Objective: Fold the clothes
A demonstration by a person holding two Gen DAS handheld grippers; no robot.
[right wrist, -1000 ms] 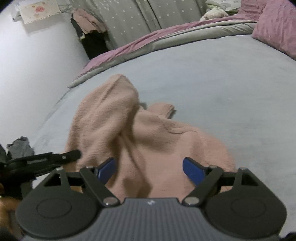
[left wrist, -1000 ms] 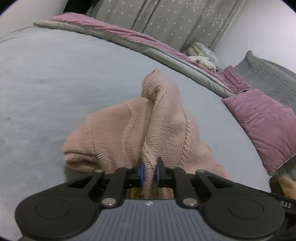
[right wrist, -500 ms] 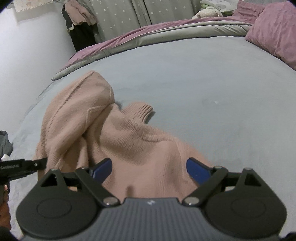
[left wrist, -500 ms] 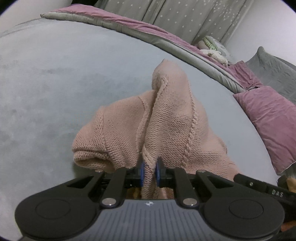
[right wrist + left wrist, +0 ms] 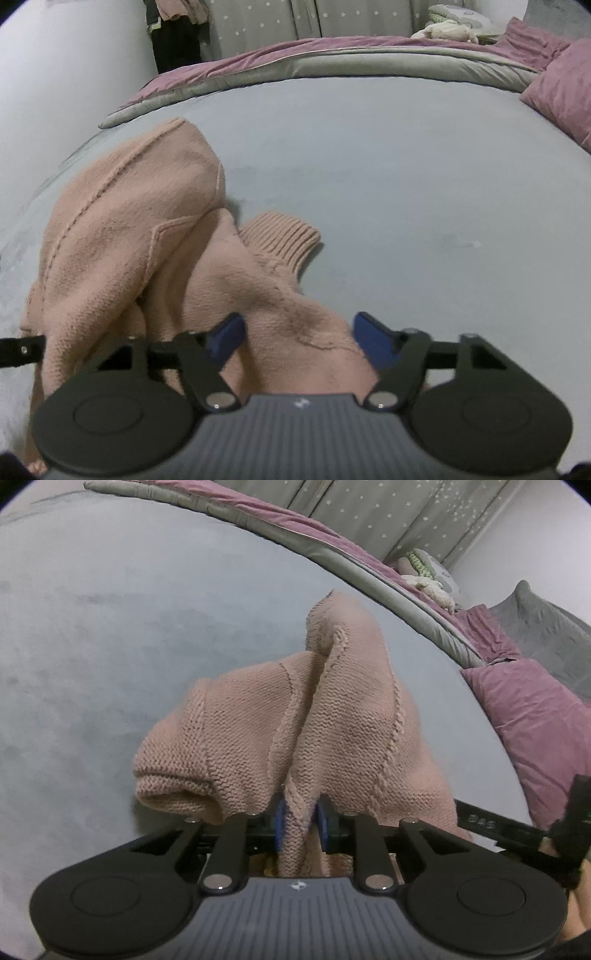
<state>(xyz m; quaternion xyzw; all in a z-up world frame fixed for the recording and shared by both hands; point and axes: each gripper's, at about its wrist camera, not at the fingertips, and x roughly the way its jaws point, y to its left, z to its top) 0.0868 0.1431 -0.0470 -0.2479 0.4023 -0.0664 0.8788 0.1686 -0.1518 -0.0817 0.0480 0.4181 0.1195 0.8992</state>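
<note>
My left hand-held gripper is clamped on a seam ridge of the pink sweater, tenting it off the bed, I judge to find an edge. Right hand-held gripper gapes wide over the bunched body, holding nothing; cuff lies flat.

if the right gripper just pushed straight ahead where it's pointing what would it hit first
Most likely the pink knit sweater: the open right gripper already has bunched knit lying between its fingers, with the ribbed cuff just beyond, then bare grey bedspread. Depth is hard to judge.
</note>
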